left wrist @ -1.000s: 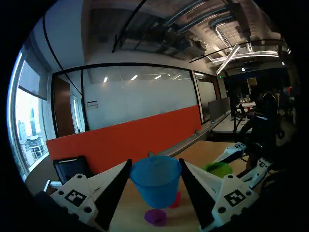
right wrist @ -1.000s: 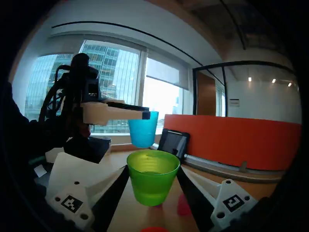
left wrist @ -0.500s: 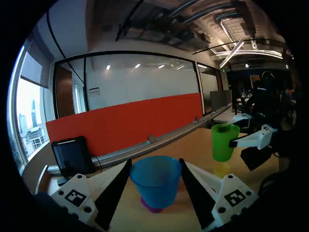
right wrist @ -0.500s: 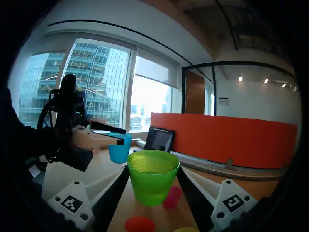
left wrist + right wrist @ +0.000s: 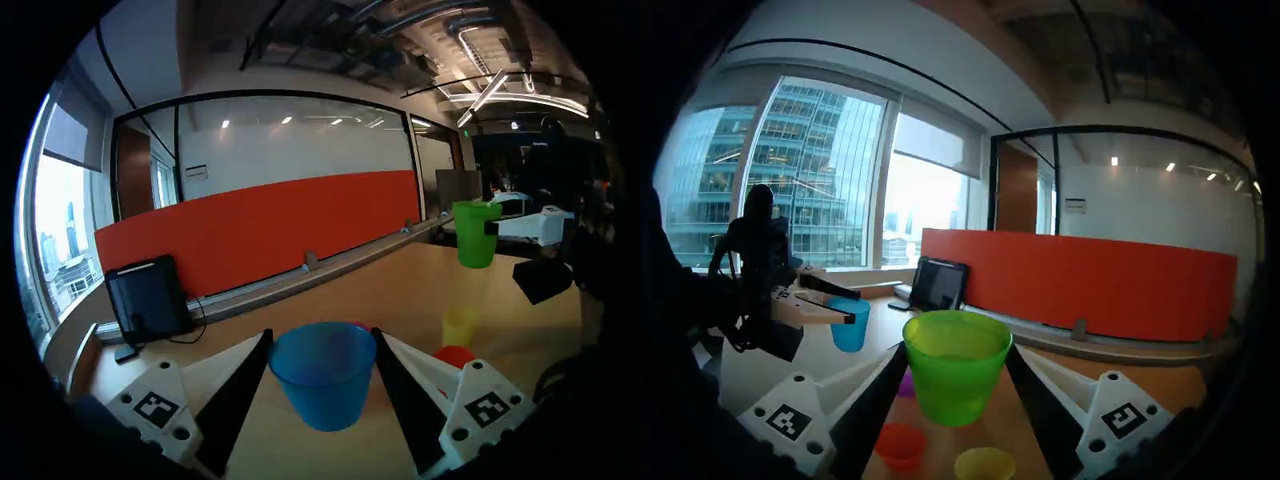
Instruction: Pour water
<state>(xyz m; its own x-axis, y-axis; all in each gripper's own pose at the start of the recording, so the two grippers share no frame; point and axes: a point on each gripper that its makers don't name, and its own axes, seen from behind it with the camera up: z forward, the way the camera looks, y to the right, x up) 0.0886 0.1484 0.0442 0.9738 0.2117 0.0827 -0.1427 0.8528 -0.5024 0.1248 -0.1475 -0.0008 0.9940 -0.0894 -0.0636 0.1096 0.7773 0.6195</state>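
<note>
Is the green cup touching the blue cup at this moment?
Apart. The left gripper view shows the blue cup near and the green cup far off, with table between them.

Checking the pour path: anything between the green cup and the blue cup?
Nothing visible: green cup and blue cup face each other across open air; yellow cup and orange cup sit lower, on the table.

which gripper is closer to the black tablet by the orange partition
Left. The left gripper has the black tablet close ahead on its left; the right gripper sits farther from it.
</note>
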